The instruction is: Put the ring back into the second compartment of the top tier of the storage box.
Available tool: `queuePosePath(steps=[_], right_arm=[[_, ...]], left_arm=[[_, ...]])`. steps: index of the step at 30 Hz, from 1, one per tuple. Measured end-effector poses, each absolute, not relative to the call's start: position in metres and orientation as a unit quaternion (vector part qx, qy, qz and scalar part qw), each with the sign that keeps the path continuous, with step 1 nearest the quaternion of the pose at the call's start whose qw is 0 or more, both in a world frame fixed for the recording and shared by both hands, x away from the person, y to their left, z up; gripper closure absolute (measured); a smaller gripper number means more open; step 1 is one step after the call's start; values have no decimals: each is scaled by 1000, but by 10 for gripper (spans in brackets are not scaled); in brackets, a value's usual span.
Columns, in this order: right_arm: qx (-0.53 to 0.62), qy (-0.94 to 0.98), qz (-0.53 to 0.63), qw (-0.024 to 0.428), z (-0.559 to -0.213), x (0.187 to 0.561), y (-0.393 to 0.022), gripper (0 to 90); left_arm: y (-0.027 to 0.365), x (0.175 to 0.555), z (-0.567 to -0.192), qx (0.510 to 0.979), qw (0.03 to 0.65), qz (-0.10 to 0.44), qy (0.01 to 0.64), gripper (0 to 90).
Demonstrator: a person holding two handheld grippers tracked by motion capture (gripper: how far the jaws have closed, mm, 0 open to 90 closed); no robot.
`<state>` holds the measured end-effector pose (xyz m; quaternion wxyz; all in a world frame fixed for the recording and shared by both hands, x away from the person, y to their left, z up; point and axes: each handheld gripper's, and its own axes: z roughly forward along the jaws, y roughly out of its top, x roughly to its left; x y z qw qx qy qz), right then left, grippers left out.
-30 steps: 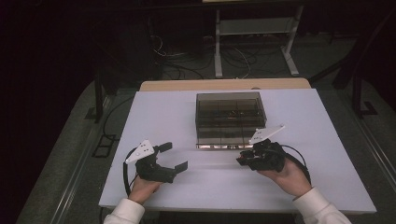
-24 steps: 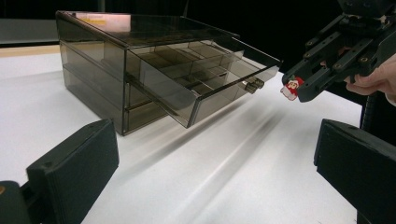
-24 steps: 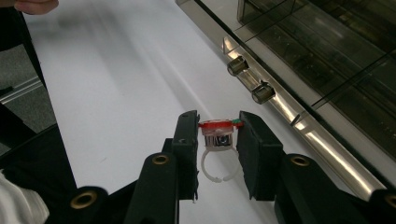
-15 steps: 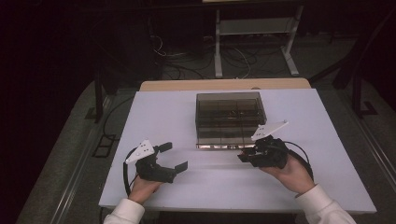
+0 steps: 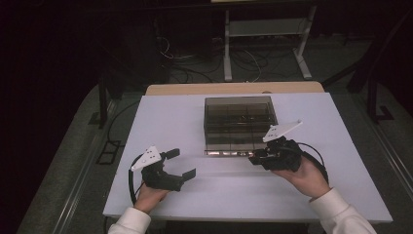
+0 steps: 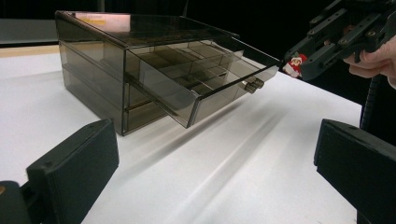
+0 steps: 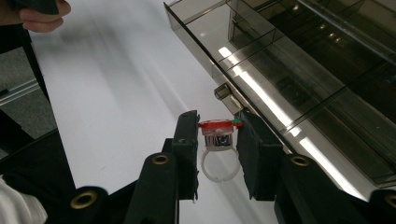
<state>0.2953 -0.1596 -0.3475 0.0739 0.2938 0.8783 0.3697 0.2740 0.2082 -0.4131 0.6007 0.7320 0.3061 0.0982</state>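
So the right tool (image 7: 218,140) is clamped on a little toy ring (image 7: 216,144) with a red top, held just in front of the smoky plastic drawer box (image 5: 238,124) near the middle of the counter (image 5: 170,122). Its top drawer (image 6: 205,79) is pulled out, so I'd guess the ring is headed for one of those compartments. It hangs at the drawer's front edge by the knob (image 7: 223,92), not inside yet. The left tool (image 5: 176,163) sits off to the side with its jaws apart and nothing in them, probably just keeping clear.
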Motion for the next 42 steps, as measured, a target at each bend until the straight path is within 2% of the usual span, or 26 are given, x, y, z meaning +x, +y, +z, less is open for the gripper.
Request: queuePosePath(steps=[42], right_arm=[[290, 881, 365, 83, -325, 329, -149, 684]], left_arm=[[209, 274, -413, 730, 602, 98, 308, 0]])
